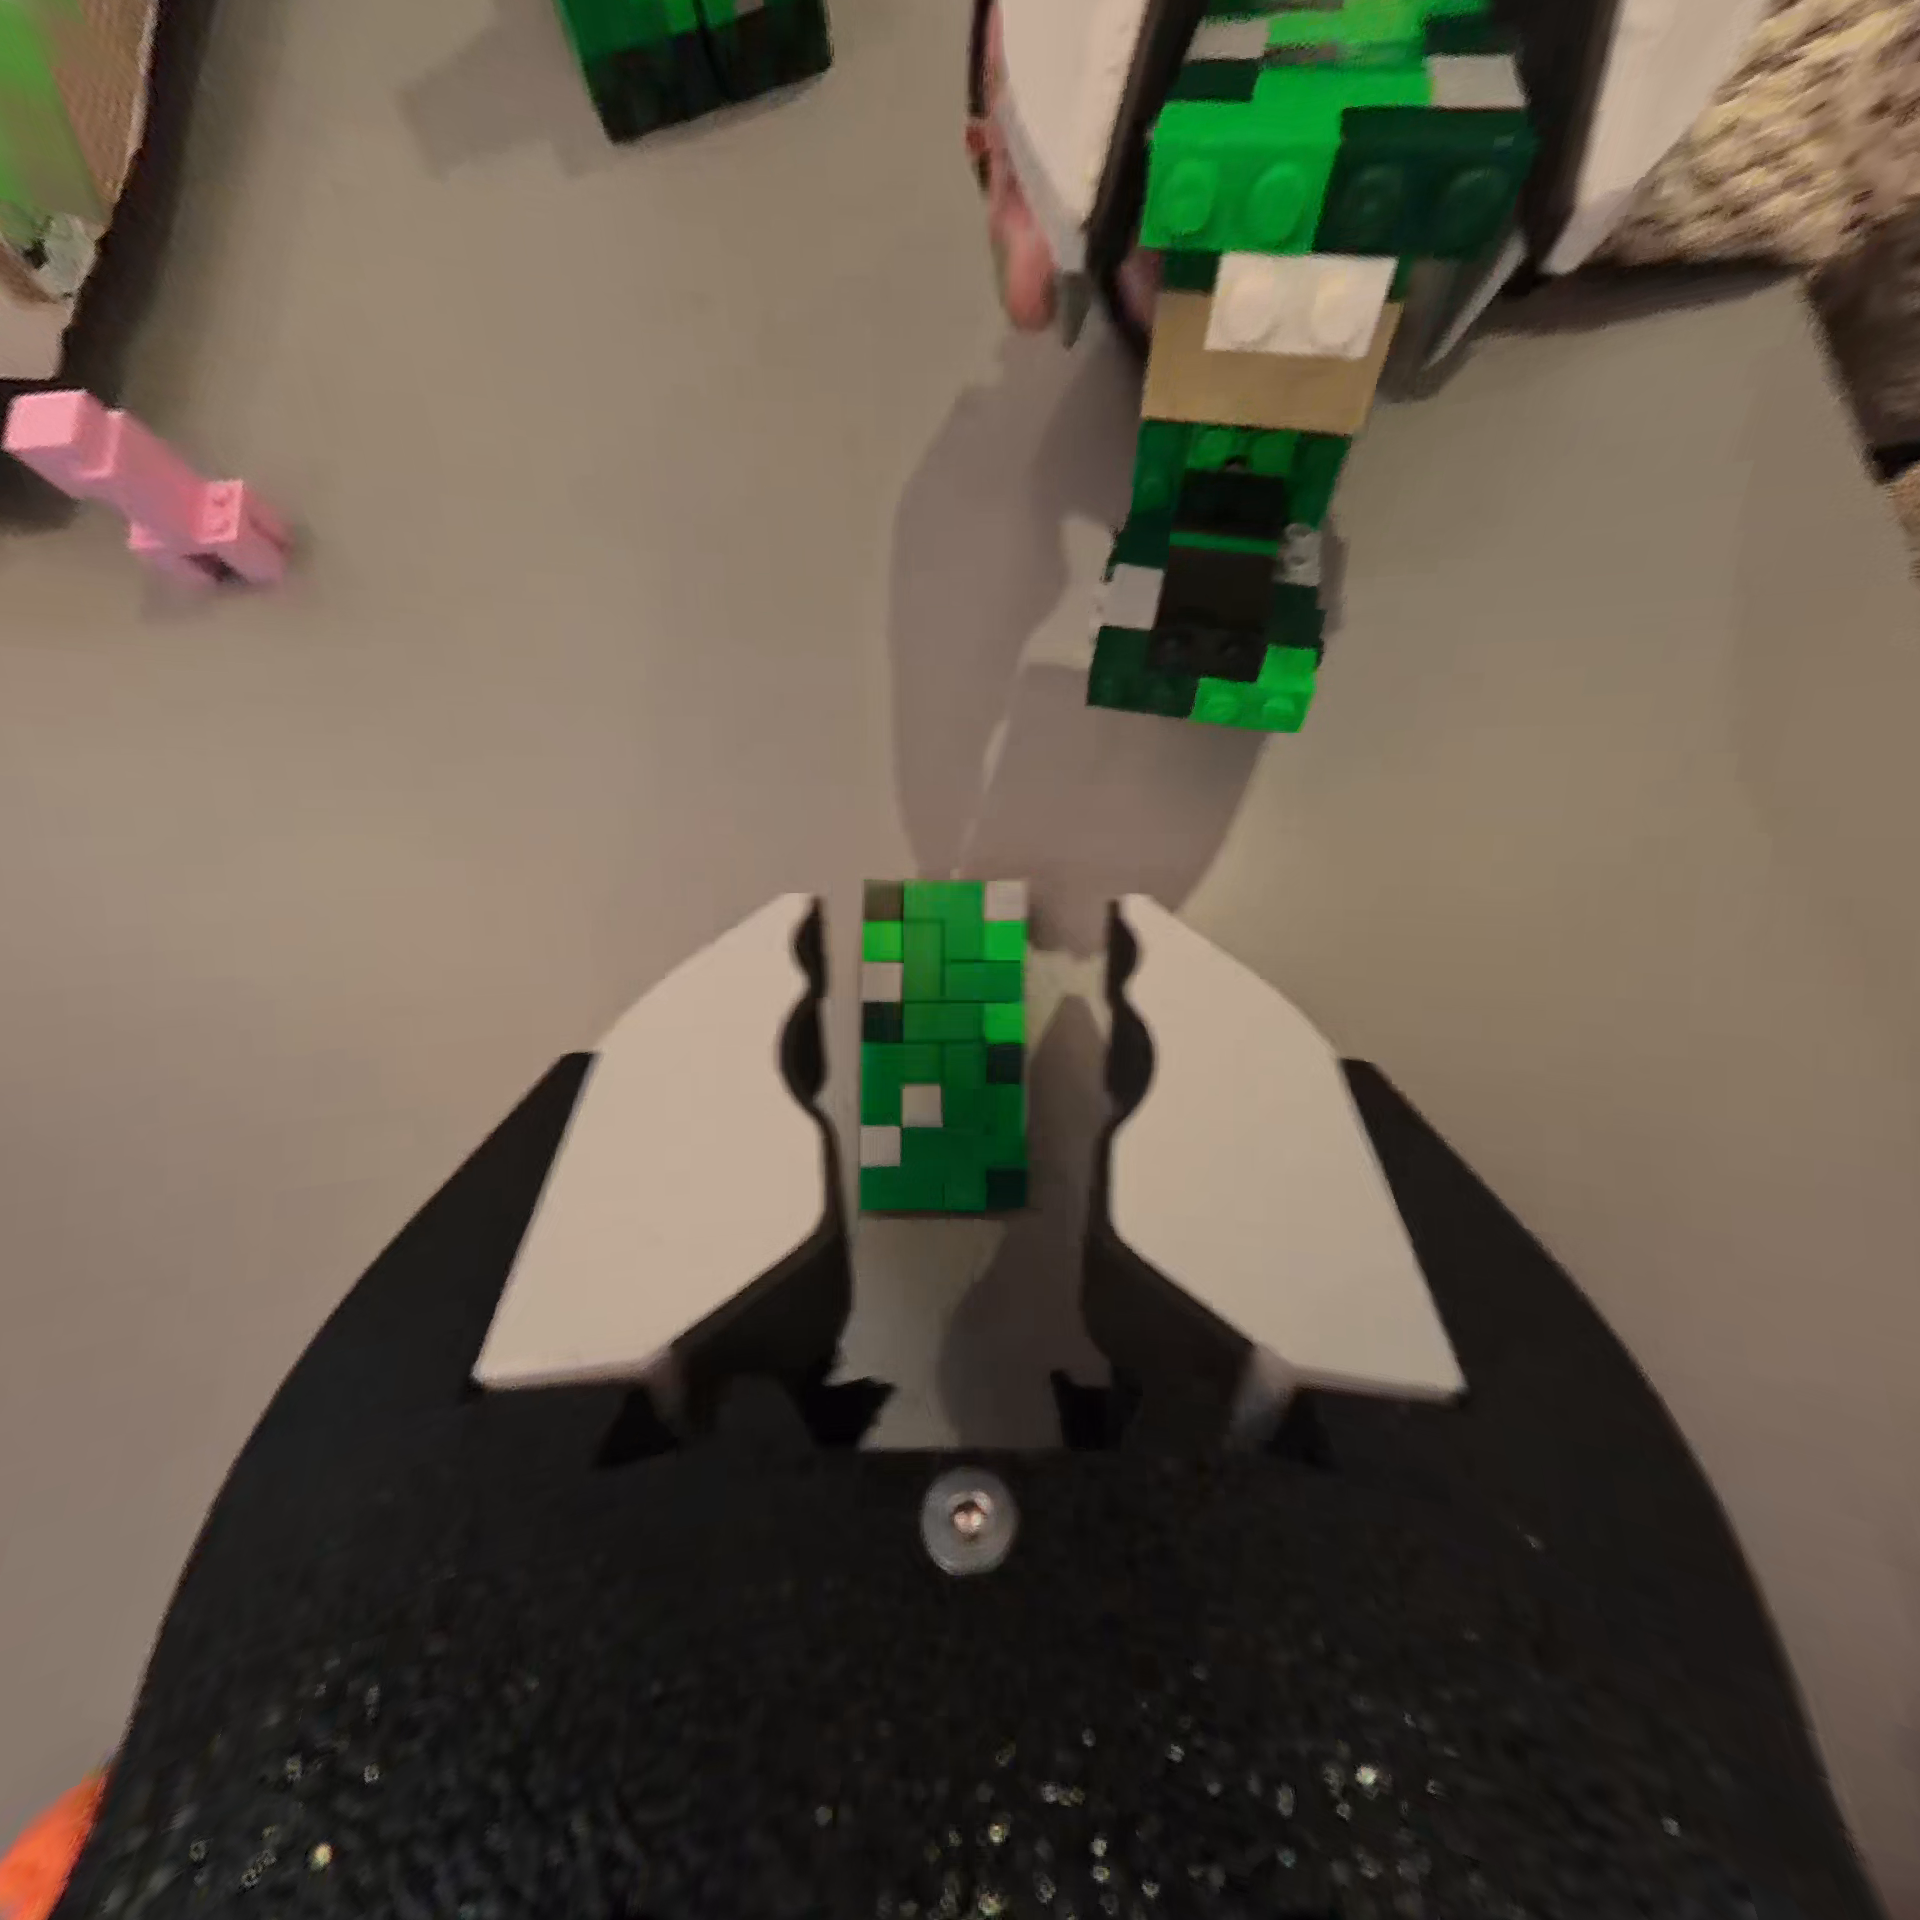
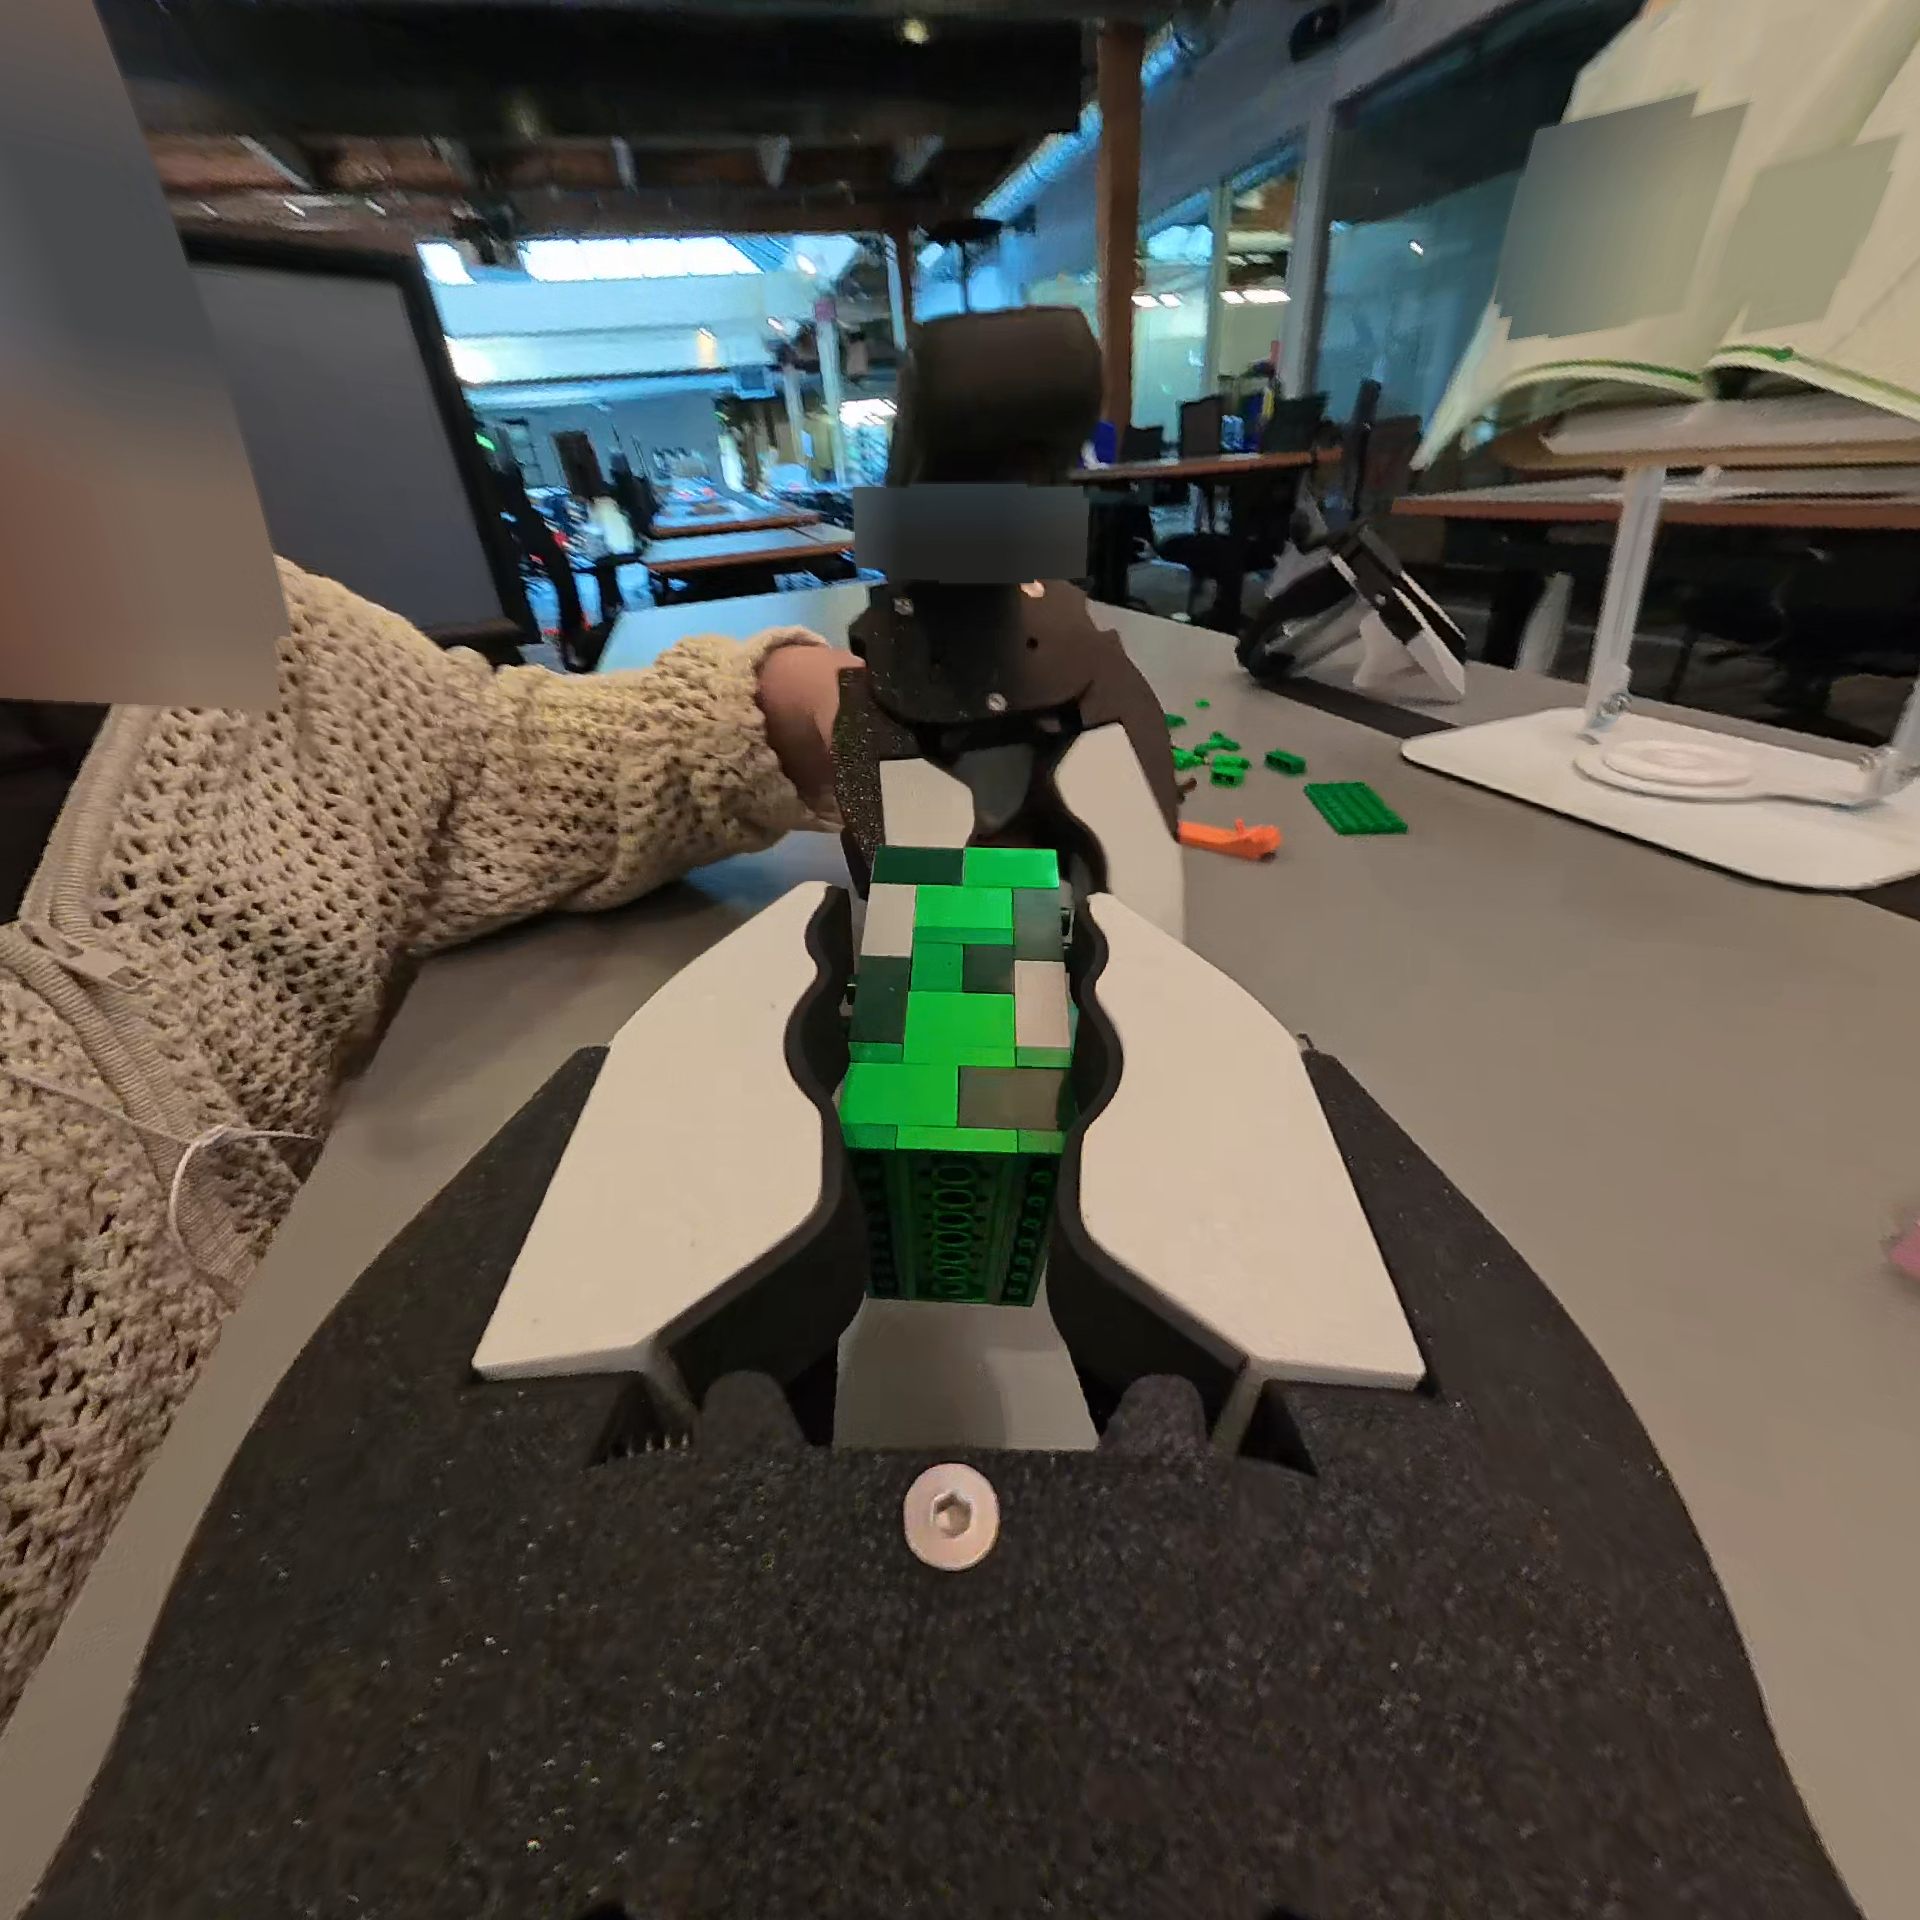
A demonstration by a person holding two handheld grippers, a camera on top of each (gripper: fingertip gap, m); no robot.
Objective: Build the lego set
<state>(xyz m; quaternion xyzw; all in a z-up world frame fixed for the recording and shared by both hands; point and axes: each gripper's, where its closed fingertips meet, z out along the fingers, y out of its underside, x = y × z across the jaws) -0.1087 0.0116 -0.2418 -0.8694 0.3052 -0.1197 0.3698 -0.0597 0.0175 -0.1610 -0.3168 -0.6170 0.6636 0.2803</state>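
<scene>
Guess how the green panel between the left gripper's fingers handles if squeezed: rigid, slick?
The green tiled panel is probably rigid: flat interlocked bricks. Its smooth, studless top looks glossy, so likely slick. Being made of many small pieces, a hard pinch from the left gripper might pop tiles loose.

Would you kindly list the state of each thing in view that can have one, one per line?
Left claw: open, straddling a narrow green mosaic-tiled lego block.
Narrow green mosaic-tiled lego block: touching the left finger, clear of the right.
Right claw: shut on the large green lego body.
Large green lego body: held off the table.
Pink lego figure: lying on the grey table.
Orange brick separator: lying unused.
</scene>
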